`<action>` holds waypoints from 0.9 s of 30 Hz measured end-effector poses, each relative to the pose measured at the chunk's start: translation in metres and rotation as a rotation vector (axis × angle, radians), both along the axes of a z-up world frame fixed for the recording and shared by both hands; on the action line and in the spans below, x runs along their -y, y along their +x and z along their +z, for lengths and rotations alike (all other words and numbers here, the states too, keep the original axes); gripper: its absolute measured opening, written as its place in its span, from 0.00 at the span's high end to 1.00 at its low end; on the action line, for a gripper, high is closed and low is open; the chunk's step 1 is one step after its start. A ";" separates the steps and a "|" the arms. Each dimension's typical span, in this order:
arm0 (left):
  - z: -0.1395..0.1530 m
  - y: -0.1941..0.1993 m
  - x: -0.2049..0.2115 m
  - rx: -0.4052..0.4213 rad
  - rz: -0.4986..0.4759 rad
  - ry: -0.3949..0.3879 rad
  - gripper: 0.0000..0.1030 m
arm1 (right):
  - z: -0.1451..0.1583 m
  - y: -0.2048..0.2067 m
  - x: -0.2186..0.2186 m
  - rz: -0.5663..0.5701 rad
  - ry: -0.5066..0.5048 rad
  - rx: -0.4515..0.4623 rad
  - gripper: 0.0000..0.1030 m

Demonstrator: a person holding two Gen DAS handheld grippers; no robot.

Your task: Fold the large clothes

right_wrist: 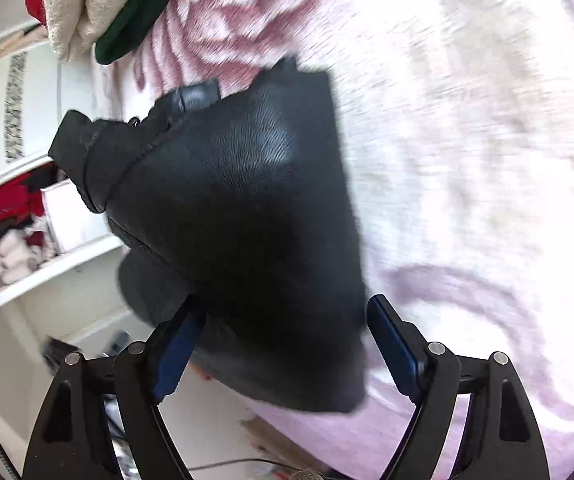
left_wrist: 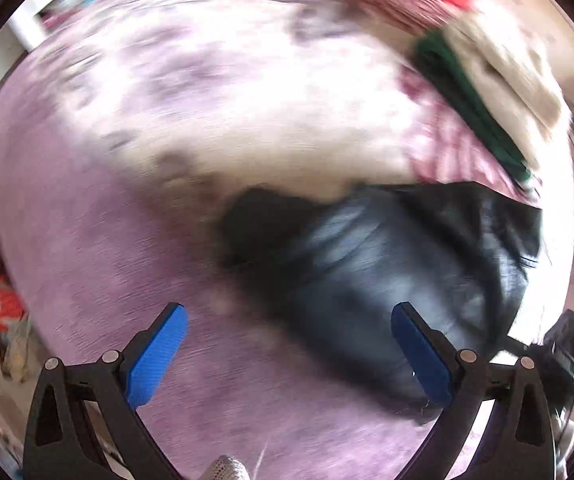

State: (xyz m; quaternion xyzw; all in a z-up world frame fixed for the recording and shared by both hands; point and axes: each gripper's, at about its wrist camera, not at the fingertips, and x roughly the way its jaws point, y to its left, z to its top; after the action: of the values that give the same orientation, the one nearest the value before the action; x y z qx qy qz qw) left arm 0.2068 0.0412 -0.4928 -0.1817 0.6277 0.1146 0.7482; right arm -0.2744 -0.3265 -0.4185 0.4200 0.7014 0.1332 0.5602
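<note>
Just ahead of the right tongs (right_wrist: pixel 283 344), the black leather-look garment (right_wrist: pixel 239 216) sits bunched in a compact heap on the pink-and-white patterned bedspread (right_wrist: pixel 467 160), hanging over the bed's edge. Jaws wide, the bundle's near end between them, no pad clearly pressing. The left tongs (left_wrist: pixel 289 354) gape wide too, empty over the bedspread, the garment off by their right finger. Beyond lie folded cream and green clothes (right_wrist: pixel 107 8) — likely the finished pile.

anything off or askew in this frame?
Yes: the black leather garment lies bunched at the edge of the pink bedspread, part of it hanging past the edge. Both views are motion-blurred. Both hand-held grippers, left and right, are open, gripping nothing.
</note>
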 end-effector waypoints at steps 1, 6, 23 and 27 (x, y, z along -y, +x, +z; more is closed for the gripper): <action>-0.002 0.012 0.013 0.002 -0.028 0.005 0.00 | 0.013 0.001 0.012 0.005 -0.053 0.017 0.18; -0.029 0.039 0.040 -0.023 -0.085 0.040 0.00 | 0.102 0.020 0.011 0.000 -0.142 0.261 0.19; -0.066 -0.016 -0.008 -0.083 -0.162 0.038 0.00 | 0.027 0.126 -0.200 0.414 -0.331 0.181 0.62; -0.024 -0.020 -0.034 -0.010 -0.129 0.047 0.00 | 0.082 0.104 -0.177 0.341 -0.328 0.198 0.50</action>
State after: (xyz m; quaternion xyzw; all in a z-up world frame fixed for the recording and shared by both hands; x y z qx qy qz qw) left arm 0.1867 0.0750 -0.5169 -0.1228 0.6391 0.0816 0.7549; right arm -0.1703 -0.1497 -0.3361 0.1839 0.7159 0.1507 0.6564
